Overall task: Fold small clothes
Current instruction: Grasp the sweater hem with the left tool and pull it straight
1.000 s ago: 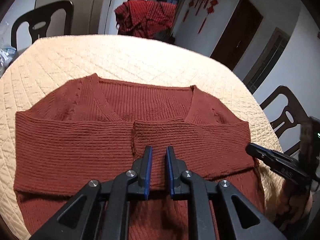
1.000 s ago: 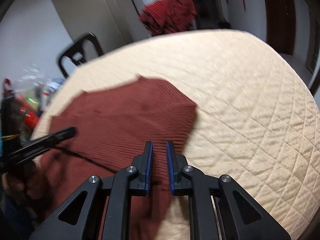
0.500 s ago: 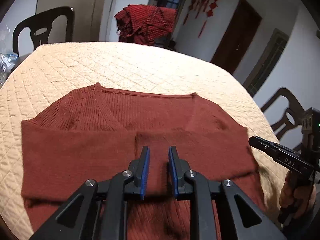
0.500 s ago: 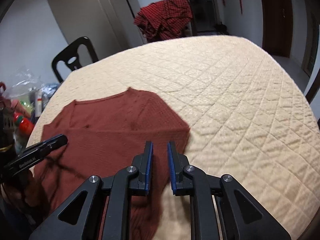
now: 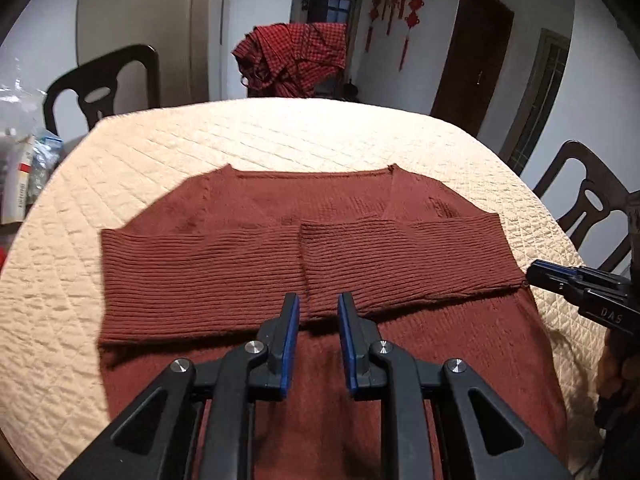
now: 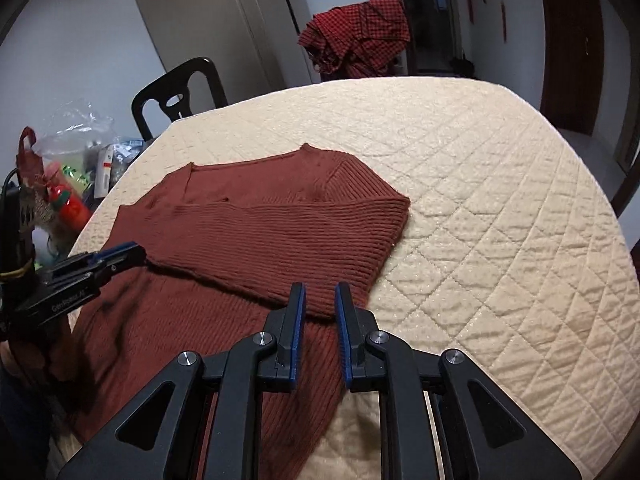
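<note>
Bench: a round bench [image 5: 280, 136] under a cream quilted cover carries the garment.
Garment: a rust-red ribbed knit sweater [image 5: 256, 276] lies flat on the near half of the bench, neckline toward the far side, both sleeves folded across the chest so the cuffs meet at the middle.
Left tool: the black left tool with blue pads [image 5: 318, 312] points steeply down over the sweater, just in front of where the cuffs meet; its jaws stand narrowly parted with nothing gripped between them.
Right tool: the black right tool with blue pads [image 6: 320, 304] angles down over the sweater's right edge, at the folded sleeve's lower hem; jaws a narrow gap apart, holding nothing.
Hands: each tool shows at the edge of the other's view, gripped by a hand [image 5: 616, 376] below it.
Background: a red checked cloth [image 5: 292, 56] is draped beyond the bench.
</note>
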`<state>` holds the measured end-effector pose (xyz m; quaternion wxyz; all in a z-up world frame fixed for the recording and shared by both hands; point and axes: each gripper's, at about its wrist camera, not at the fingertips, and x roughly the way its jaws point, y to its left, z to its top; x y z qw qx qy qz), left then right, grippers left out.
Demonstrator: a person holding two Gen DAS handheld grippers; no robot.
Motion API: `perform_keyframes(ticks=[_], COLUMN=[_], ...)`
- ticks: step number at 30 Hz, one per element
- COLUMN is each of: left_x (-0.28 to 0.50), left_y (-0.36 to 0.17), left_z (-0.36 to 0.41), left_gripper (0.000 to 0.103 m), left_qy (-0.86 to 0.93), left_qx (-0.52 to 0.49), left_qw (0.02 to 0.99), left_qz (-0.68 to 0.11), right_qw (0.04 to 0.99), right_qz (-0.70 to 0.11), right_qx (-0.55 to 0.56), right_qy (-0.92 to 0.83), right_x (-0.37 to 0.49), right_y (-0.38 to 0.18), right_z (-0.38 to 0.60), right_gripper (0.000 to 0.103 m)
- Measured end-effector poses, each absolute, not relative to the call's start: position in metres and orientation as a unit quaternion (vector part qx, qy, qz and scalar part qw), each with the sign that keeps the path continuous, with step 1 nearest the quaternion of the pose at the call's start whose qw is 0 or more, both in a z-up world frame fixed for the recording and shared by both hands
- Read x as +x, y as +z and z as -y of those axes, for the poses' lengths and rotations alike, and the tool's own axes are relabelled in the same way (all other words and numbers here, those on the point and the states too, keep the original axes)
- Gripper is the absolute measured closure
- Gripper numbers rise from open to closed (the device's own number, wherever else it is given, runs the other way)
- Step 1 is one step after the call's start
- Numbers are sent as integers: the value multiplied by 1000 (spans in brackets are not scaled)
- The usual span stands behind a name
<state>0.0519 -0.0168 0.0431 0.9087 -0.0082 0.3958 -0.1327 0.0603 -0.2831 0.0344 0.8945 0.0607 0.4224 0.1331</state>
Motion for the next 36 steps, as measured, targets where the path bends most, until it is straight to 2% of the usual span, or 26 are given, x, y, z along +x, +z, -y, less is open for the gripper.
perform_keyframes(ticks=[2,5,13,26,30,33,35,36], left_x=[50,52,61,60,53,43,36,30], left_y=[45,44,31,25,29,33,35,36], left_z=[9,-5,-45,-51,-50,-52,-54,-56], left_gripper=[81,76,75,75,70,64,62,61], left_qy=[-116,-75,-6,-14,-17,-18,-22,-25], left_qx=[-5,1,-7,-13,-10,-7,-6,-6], left_qw=[914,921,915,912,913,915,916,916], left_qz=[-389,-383,-402,-409,-408,-403,-401,-400], right_qw=[894,894,887,885,884,883,883,882], right_qz=[-423,-422,-440,-447,-448,-446,-443,-442], right_qx=[61,59,60,50,53,65,74,80], right_qy=[138,141,124,123,123,129,136,139], right_x=[59,62,74,70,63,55,48,44], right_y=[34,33,18,21,25,28,30,30], right_z=[281,277,279,279,280,282,284,285], right_gripper=[88,88,88,88,87,81,69,68])
